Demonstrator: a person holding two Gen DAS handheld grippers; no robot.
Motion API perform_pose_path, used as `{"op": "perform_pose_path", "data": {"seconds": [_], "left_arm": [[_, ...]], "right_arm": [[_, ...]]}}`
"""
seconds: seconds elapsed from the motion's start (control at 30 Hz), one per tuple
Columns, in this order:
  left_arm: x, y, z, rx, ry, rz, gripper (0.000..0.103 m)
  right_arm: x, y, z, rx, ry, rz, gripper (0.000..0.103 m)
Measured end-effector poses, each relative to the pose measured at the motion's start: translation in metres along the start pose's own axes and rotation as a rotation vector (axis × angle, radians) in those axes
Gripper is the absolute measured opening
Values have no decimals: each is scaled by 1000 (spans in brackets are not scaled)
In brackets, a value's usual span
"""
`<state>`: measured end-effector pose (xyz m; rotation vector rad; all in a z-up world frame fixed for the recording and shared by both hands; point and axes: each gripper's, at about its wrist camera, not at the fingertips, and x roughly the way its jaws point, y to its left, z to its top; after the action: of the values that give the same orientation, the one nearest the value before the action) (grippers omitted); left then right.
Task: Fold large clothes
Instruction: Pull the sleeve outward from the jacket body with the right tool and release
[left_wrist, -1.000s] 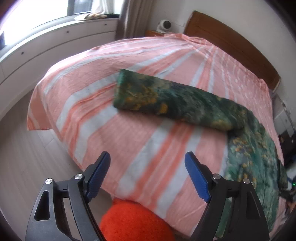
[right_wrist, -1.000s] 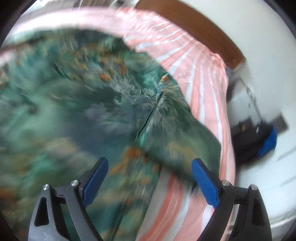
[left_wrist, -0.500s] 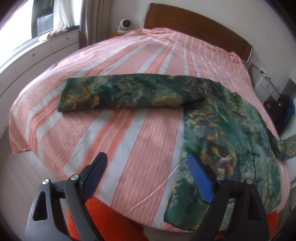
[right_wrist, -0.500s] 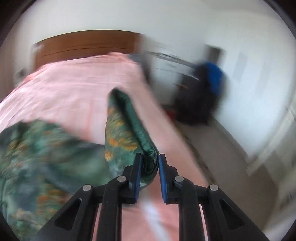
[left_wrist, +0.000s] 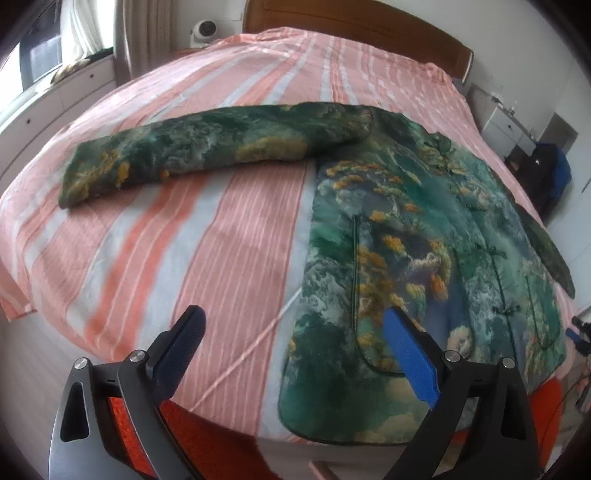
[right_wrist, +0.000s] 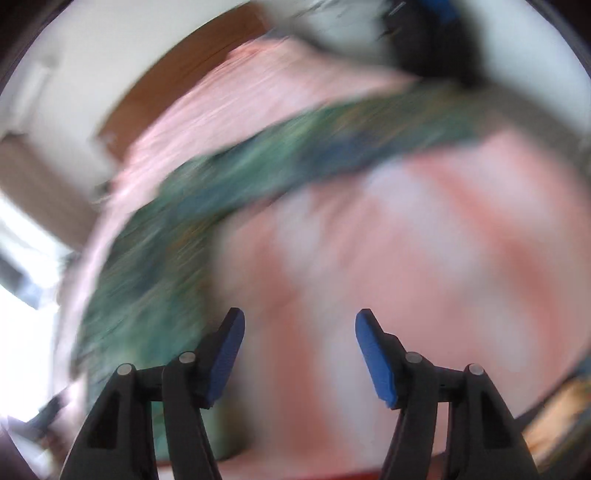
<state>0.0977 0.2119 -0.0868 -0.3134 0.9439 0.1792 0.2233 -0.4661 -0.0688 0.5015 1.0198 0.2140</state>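
A green jacket (left_wrist: 413, 236) with orange and white print lies face up on the pink striped bedspread (left_wrist: 229, 236). One sleeve (left_wrist: 207, 151) stretches out to the left across the bed; the other sleeve (left_wrist: 546, 247) runs down the right edge. My left gripper (left_wrist: 295, 336) hovers over the near bed edge, beside the jacket's lower left hem, jaws opening wide with nothing between them. The right wrist view is blurred: my right gripper (right_wrist: 300, 334) is opening over bare bedspread (right_wrist: 424, 258), nothing between its pads, with a green sleeve (right_wrist: 295, 162) lying across the bed beyond it.
A wooden headboard (left_wrist: 354, 22) stands at the far end. White drawers (left_wrist: 55, 99) and a curtain run along the left under a window. A small white nightstand (left_wrist: 506, 129) and a dark bag with blue (left_wrist: 546, 170) sit at the right. Something orange-red (left_wrist: 221, 454) lies below the bed edge.
The left gripper swung right along the bed, bringing the jacket body into view. The right gripper shut on a sleeve, carried it out sideways, then let it go and is opening.
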Motion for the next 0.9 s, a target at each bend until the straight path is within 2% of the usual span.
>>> {"op": "perform_pose_path", "data": {"seconds": [0.1,0.2,0.3,0.37,0.4,0.47,0.53,0.67,0.7,0.8,0.9], "left_arm": [[1,-8,-6,-1,9,-49,97],[-7,-20,-12,40,-10,-70,97],[-15,-27,-17,76,-40,-57,99],[-20,-29,-19,80,-70,-42,101],[-22,-30,-19,80,-81,-36,102],[-23,-34,-17,92,-86,-38,102],[-23,-40,-13,111,-74,-46,102],[-27,-53,-10,133,-76,-35,102],[-30,-55,-10,137,-79,-38,102],[-45,-63,-9,154,-133,-25,102],[-65,-68,-5,160,-194,-57,102]], "right_arm": [[25,27,-31,-60,90,45,62],[35,36,-50,-101,116,-10,62],[30,45,-66,-106,63,-104,62],[25,50,-66,-99,5,-184,72],[14,59,-72,-106,-55,-225,74],[-1,70,-78,-133,-121,-252,81],[-15,87,-85,-181,-164,-260,84],[-23,105,-92,-227,-166,-245,86],[-14,115,-91,-228,-162,-243,86],[-12,124,-91,-214,-170,-207,86],[-15,134,-93,-218,-188,-189,91]]}}
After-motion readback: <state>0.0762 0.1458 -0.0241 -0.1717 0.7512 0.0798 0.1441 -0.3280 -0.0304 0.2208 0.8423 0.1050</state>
